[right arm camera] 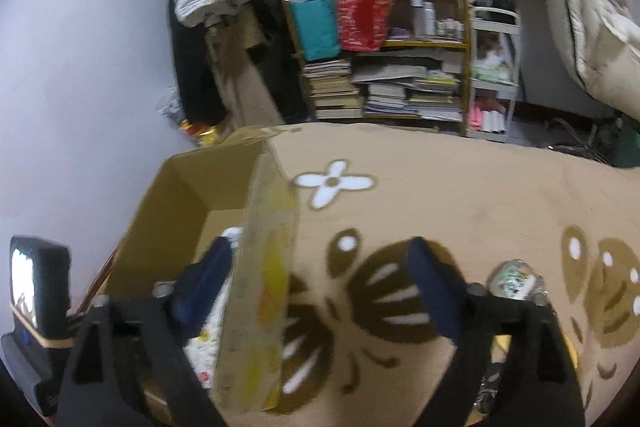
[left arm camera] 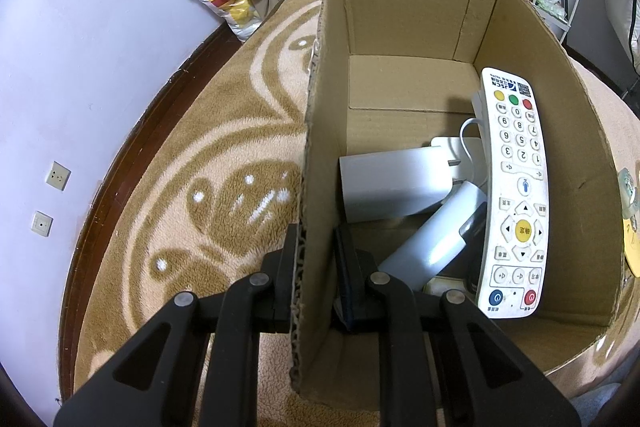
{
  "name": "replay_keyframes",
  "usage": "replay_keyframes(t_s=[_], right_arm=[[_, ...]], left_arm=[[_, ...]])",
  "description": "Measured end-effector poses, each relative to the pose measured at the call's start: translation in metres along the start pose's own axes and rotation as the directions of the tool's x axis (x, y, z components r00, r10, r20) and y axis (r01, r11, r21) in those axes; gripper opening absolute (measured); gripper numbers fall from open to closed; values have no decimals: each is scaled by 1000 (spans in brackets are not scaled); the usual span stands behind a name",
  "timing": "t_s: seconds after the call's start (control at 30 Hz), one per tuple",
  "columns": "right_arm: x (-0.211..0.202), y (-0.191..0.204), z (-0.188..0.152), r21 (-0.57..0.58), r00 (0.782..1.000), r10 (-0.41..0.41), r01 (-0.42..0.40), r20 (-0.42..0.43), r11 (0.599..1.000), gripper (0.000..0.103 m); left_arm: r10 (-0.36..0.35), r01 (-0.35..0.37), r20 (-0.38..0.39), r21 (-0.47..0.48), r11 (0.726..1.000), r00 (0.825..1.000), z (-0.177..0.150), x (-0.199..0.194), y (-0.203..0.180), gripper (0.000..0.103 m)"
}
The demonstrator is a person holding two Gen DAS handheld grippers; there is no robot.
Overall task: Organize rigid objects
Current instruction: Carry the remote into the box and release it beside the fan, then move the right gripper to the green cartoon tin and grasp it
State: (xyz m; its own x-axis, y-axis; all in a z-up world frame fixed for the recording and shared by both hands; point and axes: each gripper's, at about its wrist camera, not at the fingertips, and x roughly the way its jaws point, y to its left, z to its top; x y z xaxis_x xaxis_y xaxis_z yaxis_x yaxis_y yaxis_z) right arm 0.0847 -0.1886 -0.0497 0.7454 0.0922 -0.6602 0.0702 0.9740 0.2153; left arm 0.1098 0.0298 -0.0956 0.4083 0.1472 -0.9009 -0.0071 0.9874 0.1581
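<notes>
Left gripper [left arm camera: 316, 263] astride cardboard box [left arm camera: 404, 23] wall; remote [left arm camera: 516, 195] inside, right.

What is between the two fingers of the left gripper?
In the left wrist view, the left gripper is shut on the cardboard box: its left wall stands between the fingers.

Support surface: tan fleece blanket [left arm camera: 208, 163], cream swirl and flower pattern, spread over raised surface, dark wood edge at wall side. Directly on it: open cardboard box [left arm camera: 400, 19], upright, flaps gone or folded, sits near blanket's wall-side half. Just beside box's outer wall, right wrist view: small clear wrapped item [right arm camera: 516, 281] on blanket, apart from box. Yellow flat item [left arm camera: 632, 247] next to box wall, partly hidden, type unclear. Rest of blanket bare.
</notes>
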Motion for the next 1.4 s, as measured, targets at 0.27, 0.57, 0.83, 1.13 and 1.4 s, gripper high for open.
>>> replay_keyframes(t_s=[0.27, 0.57, 0.83, 1.13, 1.4], right_arm=[[10, -33, 2, -11, 993, -111, 111, -39, 994, 103], [23, -82, -3, 65, 976, -206, 211, -72, 975, 103], [33, -123, -12, 168, 964, -241, 257, -113, 952, 103], [47, -144, -24, 207, 949, -267, 299, -169, 932, 103], [56, -148, -33, 176, 923, -326, 362, -203, 915, 76]], left_arm=[[1, -1, 0, 0, 1000, 1000, 0, 0, 0, 17], [1, -1, 0, 0, 1000, 1000, 0, 0, 0, 17], [2, -2, 1, 3, 1000, 1000, 0, 0, -1, 17], [3, -3, 2, 4, 1000, 1000, 0, 0, -2, 17], [5, -5, 3, 6, 1000, 1000, -1, 0, -2, 17]])
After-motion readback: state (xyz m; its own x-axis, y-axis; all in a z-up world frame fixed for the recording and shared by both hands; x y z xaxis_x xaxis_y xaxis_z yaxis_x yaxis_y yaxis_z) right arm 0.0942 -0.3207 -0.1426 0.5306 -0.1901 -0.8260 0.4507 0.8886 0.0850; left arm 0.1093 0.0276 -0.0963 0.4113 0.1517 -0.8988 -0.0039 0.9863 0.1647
